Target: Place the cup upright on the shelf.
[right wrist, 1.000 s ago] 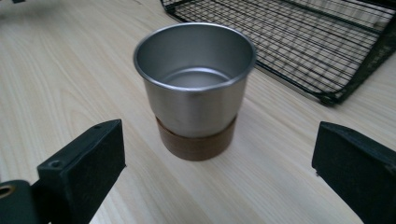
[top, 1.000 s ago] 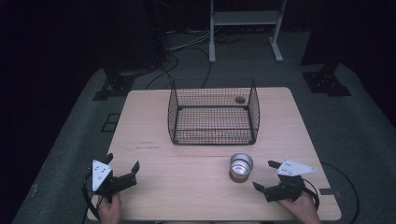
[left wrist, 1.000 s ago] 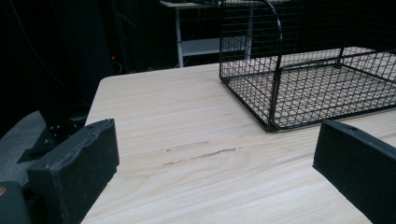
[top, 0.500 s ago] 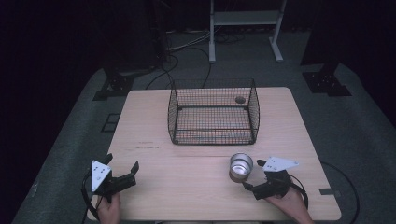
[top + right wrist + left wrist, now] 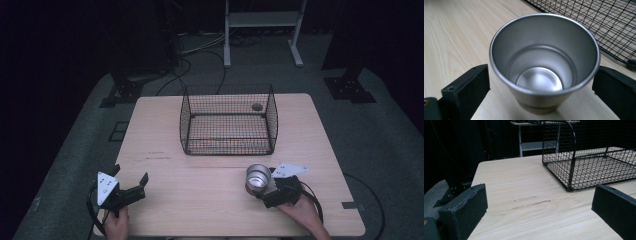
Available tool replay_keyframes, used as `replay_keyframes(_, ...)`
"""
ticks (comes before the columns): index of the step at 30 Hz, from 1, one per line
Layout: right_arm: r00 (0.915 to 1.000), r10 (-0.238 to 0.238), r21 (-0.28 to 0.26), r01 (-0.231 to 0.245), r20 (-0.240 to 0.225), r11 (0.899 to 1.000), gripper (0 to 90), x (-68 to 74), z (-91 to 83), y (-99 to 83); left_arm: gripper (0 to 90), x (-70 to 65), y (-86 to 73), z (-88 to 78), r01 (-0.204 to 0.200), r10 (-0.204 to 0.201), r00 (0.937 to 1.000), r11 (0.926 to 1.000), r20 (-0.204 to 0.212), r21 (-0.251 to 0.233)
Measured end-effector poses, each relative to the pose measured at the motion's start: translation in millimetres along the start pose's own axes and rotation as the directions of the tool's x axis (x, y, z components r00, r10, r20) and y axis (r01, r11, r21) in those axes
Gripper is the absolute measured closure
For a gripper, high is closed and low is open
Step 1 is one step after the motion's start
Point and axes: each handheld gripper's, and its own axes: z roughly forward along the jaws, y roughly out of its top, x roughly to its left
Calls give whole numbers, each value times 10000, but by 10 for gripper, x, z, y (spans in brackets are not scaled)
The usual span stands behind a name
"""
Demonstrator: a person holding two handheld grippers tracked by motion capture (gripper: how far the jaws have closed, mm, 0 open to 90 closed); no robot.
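A shiny metal cup (image 5: 258, 177) stands upright and empty on the wooden table (image 5: 200, 205), just in front of the black wire basket (image 5: 186, 125). My right gripper (image 5: 261, 185) reaches in from the right. In the right gripper view the cup (image 5: 541, 62) stands between the two black jaws of the right gripper (image 5: 541, 75). The jaws have just been opening, and a small gap shows on each side of the cup. My left gripper (image 5: 131, 174) rests at the table's front left, open, with bare tabletop between the jaws of the left gripper (image 5: 541, 192).
The wire basket (image 5: 574, 162) sits at the middle back of the table, open at the top; its mesh (image 5: 599, 20) lies close behind the cup. A small dark round spot (image 5: 257, 106) shows at the basket's back right. Cables and stands fill the dark floor beyond.
My right gripper has slid left along the front of the table until its jaws flank the cup. The left gripper and the basket have stayed put.
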Motion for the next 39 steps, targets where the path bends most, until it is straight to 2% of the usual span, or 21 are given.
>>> replay_keyframes(7, 9999, -129, -93, 130, 61, 9999, 7, 2, 54, 116, 0, -2, 4, -4, -27, 27, 10000, 10000, -19, -22)
replay_keyframes(14, 9999, -28, -97, 26, -152, 9999, 129, -12, 80, 137, 0, 16, 6, -17, 18, -19, 9999, 10000, -101, -70)
replay_keyframes(33, 9994, 75, 0, -75, -327, 10000, 145, -22, 43, 151, 0, 13, 10, -18, -27, 27, 10000, 10000, -91, -87)
replay_keyframes(39, 9990, 82, -171, -90, -442, 9998, 145, -27, -18, 196, 0, 5, 10, -18, -51, 50, 9999, 10000, -103, -65)
